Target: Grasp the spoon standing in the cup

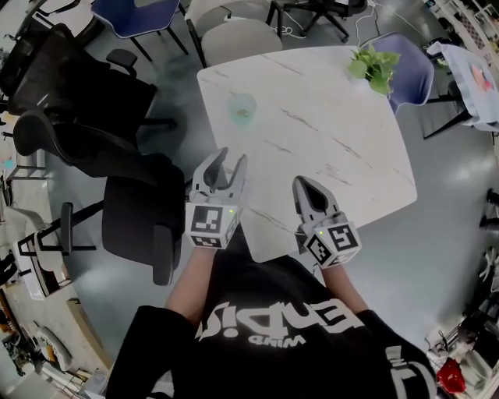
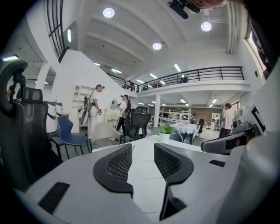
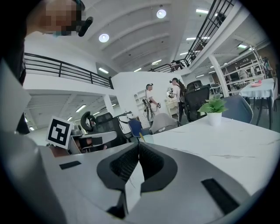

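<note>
The cup (image 1: 242,109) stands well up the counter (image 1: 335,136), almost straight ahead of the left gripper (image 1: 231,157) (the nearer one), whose jaws gape wide on nothing. The spoon (image 3: 140,136) seems to stand near-upright in it. The right gripper (image 1: 302,184) has its jaws pressed together, empty.

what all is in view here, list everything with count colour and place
table: one, white marble, centre
cup: one, pale green, far left part of table
spoon: one, thin, yellowish, standing in cup
plant: one, green, white pot, far right corner of table
office chairs: several, black, left of table
blue chairs: two, one past the far left, one behind plant
beige chairs: two, far side of table
people: a few, standing far off
left tongs: grey-black, open, empty, near left edge
right tongs: grey-black, shut, empty, near edge
</note>
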